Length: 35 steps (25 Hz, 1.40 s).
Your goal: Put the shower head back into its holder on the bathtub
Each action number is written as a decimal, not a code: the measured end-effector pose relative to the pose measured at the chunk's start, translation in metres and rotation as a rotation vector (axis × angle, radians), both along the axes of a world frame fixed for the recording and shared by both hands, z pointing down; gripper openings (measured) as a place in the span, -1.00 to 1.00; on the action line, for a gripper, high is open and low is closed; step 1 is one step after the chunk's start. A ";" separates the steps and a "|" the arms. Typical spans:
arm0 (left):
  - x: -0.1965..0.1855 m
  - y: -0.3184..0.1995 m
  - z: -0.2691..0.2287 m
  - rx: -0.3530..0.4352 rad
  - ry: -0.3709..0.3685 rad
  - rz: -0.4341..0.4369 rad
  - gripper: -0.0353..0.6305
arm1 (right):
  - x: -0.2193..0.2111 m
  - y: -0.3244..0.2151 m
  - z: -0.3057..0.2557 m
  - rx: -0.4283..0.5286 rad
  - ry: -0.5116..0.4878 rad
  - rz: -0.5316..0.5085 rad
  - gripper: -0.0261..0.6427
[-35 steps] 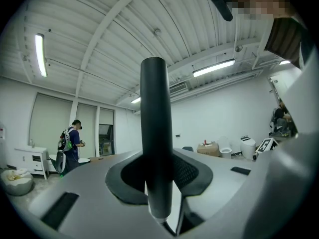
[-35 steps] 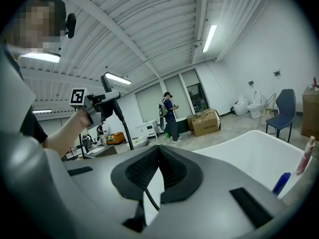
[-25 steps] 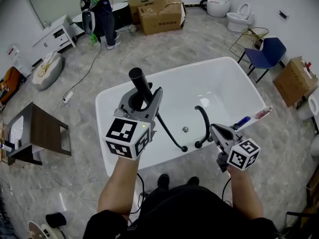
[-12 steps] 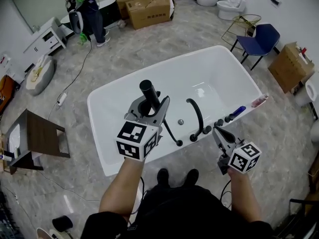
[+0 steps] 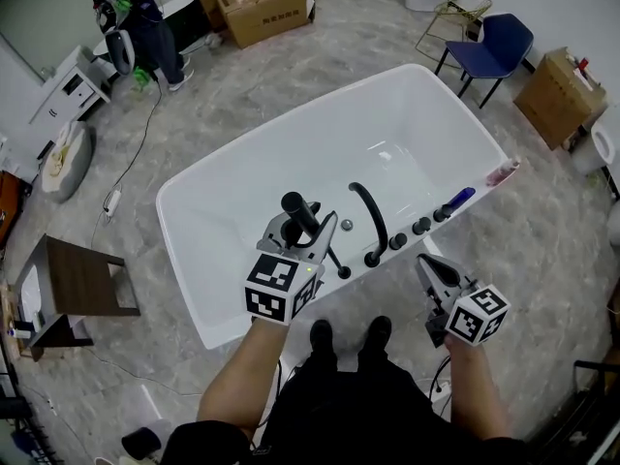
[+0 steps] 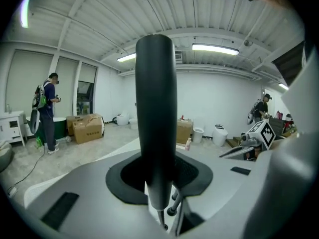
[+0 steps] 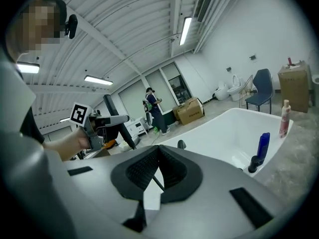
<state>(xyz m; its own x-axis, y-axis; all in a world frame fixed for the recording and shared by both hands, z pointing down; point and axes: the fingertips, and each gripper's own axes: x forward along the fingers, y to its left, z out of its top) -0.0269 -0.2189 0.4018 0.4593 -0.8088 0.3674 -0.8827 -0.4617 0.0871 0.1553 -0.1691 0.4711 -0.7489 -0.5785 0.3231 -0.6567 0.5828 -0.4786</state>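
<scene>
Two pairs of tongs are held over a white rectangular bathtub [image 5: 271, 163]. The left tongs [image 5: 308, 229] pinch the handle of the black cylindrical shower head [image 5: 296, 209]. It stands nearly upright over the tub's near rim, just left of the black curved spout [image 5: 368, 216] and not seated in any holder. Its thin black hose [image 5: 334, 262] runs down to a fitting on that rim. The right tongs [image 5: 426, 264] are pressed together with nothing between them, near the rim and just this side of the row of black knobs [image 5: 409, 232].

Dark print marks the side of the brown cardboard box [image 5: 262, 6] at the far left, too small to read. The marker cubes bear only black-and-white squares.

One blue bottle [image 5: 462, 198] and one pink bottle [image 5: 502, 173] stand on the tub's right rim; their contents cannot be told. The tub's floor shows a round drain [image 5: 346, 224].

A second ago the shower head was higher and further left of the spout. It now sits lower, close beside the spout, in the same grip. The right tongs have come down too, still closed.
</scene>
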 end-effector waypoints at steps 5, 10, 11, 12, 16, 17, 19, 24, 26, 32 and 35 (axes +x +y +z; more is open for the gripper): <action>0.007 0.001 0.036 -0.058 0.002 0.026 -0.53 | -0.003 0.001 0.012 0.004 0.055 -0.008 -0.87; 0.012 0.002 0.067 -0.110 0.018 0.037 -0.53 | -0.011 0.009 0.024 -0.021 0.068 -0.026 -0.87; 0.012 0.003 0.072 -0.118 0.019 0.039 -0.53 | -0.014 0.012 0.026 -0.027 0.072 -0.031 -0.87; 0.012 0.002 0.077 -0.125 0.018 0.042 -0.53 | -0.017 0.015 0.029 -0.033 0.077 -0.036 -0.87; 0.018 0.004 0.102 -0.157 0.006 0.056 -0.53 | -0.021 0.027 0.044 -0.062 0.104 -0.056 -0.87; 0.020 0.005 0.109 -0.165 0.003 0.058 -0.53 | -0.022 0.030 0.048 -0.071 0.108 -0.061 -0.87; 0.025 0.007 0.123 -0.182 -0.002 0.062 -0.53 | -0.024 0.034 0.056 -0.085 0.110 -0.066 -0.87; 0.033 0.012 0.152 -0.230 -0.002 0.077 -0.53 | -0.030 0.038 0.063 -0.105 0.110 -0.074 -0.87; 0.035 0.014 0.163 -0.245 -0.006 0.081 -0.53 | -0.031 0.039 0.065 -0.108 0.111 -0.078 -0.87; 0.038 0.022 0.200 -0.301 -0.039 0.093 -0.53 | -0.037 0.042 0.065 -0.107 0.109 -0.096 -0.87; 0.040 0.028 0.217 -0.334 -0.047 0.099 -0.53 | -0.038 0.049 0.066 -0.113 0.107 -0.100 -0.87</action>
<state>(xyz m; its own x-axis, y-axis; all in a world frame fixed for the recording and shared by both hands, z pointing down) 0.0132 -0.1911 0.6191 0.5056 -0.5927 0.6269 -0.8417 -0.4983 0.2077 0.1175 -0.1206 0.5375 -0.7585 -0.4583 0.4633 -0.6491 0.5941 -0.4751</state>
